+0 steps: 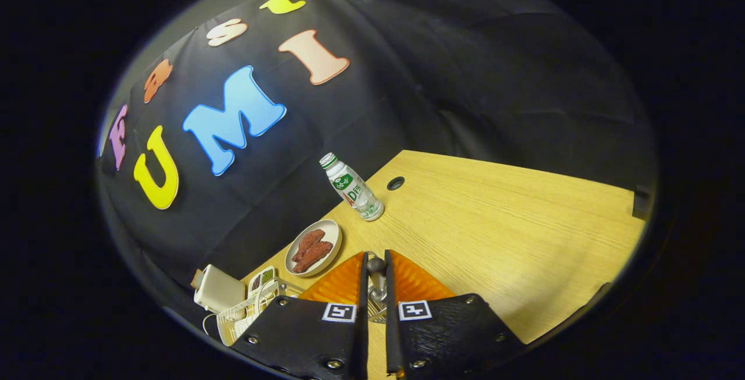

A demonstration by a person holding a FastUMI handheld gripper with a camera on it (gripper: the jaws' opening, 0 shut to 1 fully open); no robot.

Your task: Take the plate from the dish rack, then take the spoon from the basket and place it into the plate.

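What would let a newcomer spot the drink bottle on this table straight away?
Start at the wooden table and look well beyond the gripper, whose fingers pinch an orange plate. The bottle stands near the black cloth wall, beside a round hole in the tabletop. It is the one tall, upright thing; the oval dish nearby lies flat.

only signs: square coded markers (pixel 339 312) on the tool (pixel 376 295) fingers (pixel 314 333), closed on a spoon (pixel 376 266).

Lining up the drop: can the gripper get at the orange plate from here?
Probably yes. The gripper looks shut on the spoon, and the orange plate lies just beyond its fingers, nothing between.
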